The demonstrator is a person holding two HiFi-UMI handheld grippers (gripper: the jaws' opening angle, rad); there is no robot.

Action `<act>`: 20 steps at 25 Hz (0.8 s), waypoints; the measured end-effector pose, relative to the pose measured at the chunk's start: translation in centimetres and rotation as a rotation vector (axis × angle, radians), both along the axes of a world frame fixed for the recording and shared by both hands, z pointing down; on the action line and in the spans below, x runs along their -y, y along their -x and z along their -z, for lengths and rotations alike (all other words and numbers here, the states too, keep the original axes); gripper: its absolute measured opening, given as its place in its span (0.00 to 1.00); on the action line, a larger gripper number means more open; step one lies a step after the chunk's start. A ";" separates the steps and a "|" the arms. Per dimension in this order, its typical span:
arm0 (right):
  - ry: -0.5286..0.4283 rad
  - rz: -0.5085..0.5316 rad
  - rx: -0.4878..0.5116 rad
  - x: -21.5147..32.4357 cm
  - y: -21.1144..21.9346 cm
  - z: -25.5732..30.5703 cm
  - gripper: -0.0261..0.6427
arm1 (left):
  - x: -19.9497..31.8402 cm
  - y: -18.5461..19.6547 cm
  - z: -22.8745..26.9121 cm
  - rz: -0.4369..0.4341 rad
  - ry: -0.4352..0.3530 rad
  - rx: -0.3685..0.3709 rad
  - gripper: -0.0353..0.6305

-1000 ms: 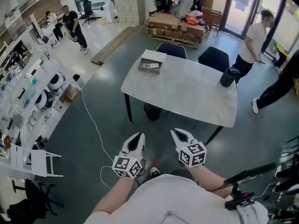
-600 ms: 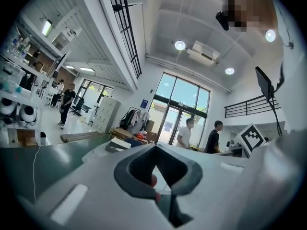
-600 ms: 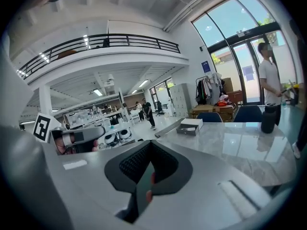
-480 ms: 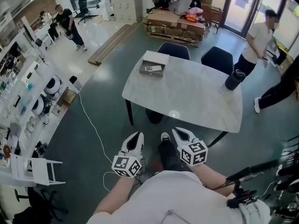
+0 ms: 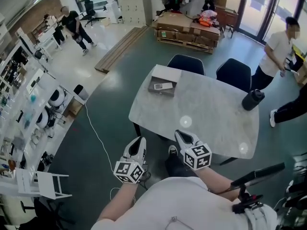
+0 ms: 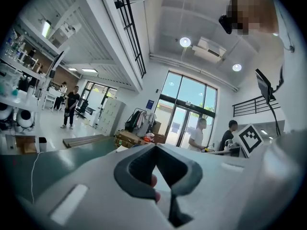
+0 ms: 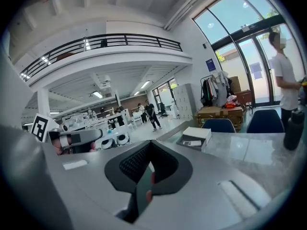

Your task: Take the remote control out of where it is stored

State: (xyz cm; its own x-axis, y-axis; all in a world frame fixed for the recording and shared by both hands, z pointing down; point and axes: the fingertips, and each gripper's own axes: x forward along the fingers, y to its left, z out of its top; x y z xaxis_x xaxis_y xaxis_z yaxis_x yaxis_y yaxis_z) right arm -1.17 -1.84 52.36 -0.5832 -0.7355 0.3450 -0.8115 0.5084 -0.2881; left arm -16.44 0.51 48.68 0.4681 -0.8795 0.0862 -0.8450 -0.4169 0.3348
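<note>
Remote control (image 5: 161, 86) lies in an open box (image 5: 165, 75) at the far corner of the table (image 5: 206, 116), well apart from both tools. The left gripper (image 5: 139, 143) and right gripper (image 5: 182, 137) are both pressed together on nothing, held side by side just short of the table's near edge. The right gripper view looks past its closed right gripper (image 7: 146, 176) across the tabletop to the box and the remote (image 7: 193, 142), with a dark bottle (image 7: 290, 123) at the far right. The left gripper view, over its closed left gripper (image 6: 163, 176), shows no remote, only the hall and two people by the glass doors (image 6: 184, 123).
</note>
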 end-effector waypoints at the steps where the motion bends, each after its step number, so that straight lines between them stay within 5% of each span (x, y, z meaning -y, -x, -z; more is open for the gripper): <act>1: -0.002 0.006 -0.004 1.8 -0.1 0.2 0.07 | 1.7 -0.1 0.3 0.004 -0.002 0.001 0.05; 11: -0.003 0.047 -0.013 20.8 -0.6 0.5 0.07 | 18.5 -0.9 1.8 0.047 -0.004 0.024 0.05; 20: 0.033 0.064 -0.021 31.0 2.3 -2.1 0.07 | 29.1 0.7 0.2 0.010 0.041 0.060 0.05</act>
State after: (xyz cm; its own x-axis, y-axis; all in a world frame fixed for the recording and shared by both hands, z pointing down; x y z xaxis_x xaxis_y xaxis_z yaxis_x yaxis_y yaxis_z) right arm -3.45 -32.84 54.41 -0.6209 -0.6849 0.3814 -0.7838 0.5497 -0.2888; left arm -17.18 -28.54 48.47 0.4520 -0.8794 0.1492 -0.8681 -0.3953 0.3002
